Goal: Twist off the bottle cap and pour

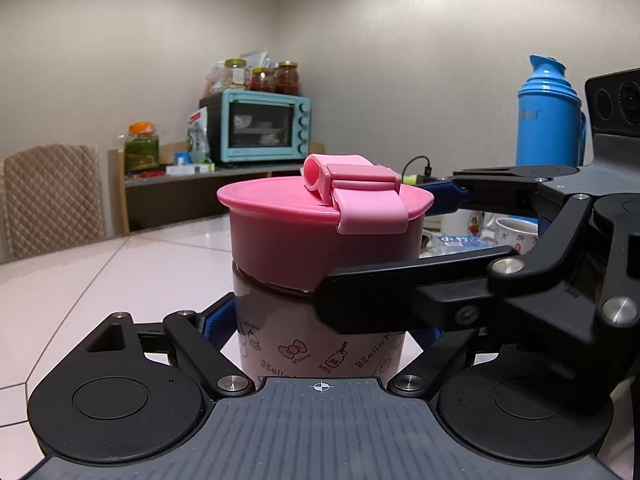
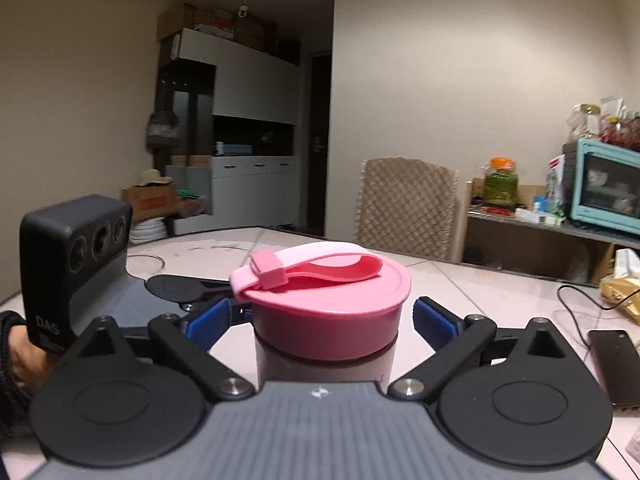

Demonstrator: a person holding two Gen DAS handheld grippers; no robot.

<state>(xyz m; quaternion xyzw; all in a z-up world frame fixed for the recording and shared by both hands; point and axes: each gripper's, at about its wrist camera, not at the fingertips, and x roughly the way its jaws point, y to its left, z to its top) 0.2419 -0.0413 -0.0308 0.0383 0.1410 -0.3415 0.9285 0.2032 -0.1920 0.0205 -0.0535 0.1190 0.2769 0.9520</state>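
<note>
Right wrist view: our right gripper [image 2: 324, 322] has its fingers [image 2: 434, 324] wide, pads clear of the pink cap [image 2: 328, 304] at 3 & 9 o'clock. Cap sits on the bottle [image 1: 320, 344], upright on the worktop [image 1: 100, 276] w/ a thin gap under the cap, so we judge unscrewing unfinished, pour not begun. Left gripper [image 1: 320, 332] clamps the bottle body, roughly level, slightly nose-down.
</note>
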